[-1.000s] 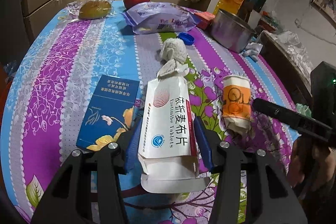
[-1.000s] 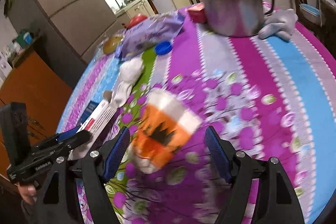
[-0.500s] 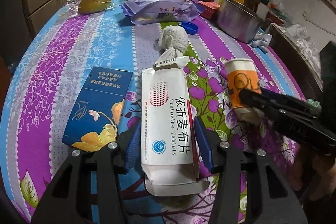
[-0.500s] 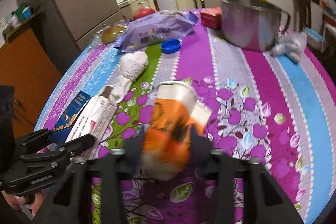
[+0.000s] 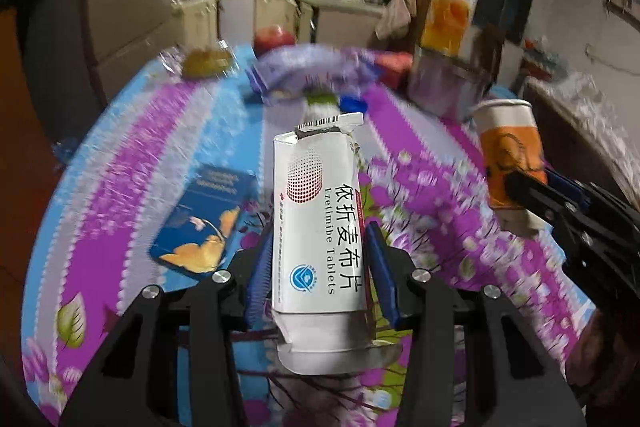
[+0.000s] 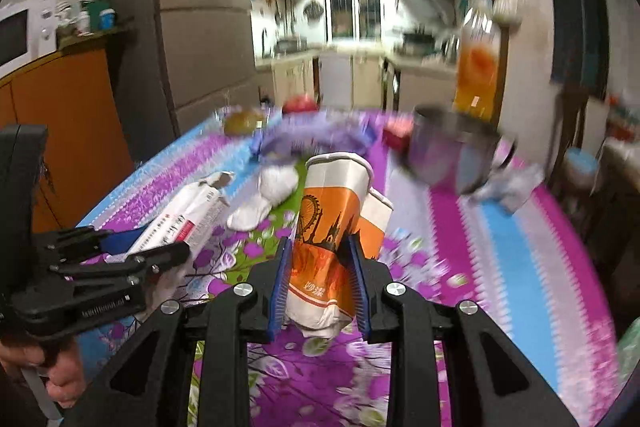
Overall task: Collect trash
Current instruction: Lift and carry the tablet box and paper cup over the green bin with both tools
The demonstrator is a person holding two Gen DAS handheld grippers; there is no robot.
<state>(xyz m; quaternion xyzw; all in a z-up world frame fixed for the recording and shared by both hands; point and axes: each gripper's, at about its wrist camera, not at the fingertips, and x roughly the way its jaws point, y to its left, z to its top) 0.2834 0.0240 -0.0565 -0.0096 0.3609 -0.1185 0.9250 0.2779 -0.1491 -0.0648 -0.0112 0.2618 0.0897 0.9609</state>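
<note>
Grippers both loaded: left gripper jaws closing on a torn-open white tablet box; right gripper jaws closing on a crumpled orange paper cup. Beyond them, white wad left on the floral tablecloth. No bin in view.

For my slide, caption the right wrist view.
Right gripper closing on a crumpled orange paper cup above the floral tablecloth.

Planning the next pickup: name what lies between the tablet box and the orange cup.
A crumpled white wad, seen in the right wrist view.
</note>
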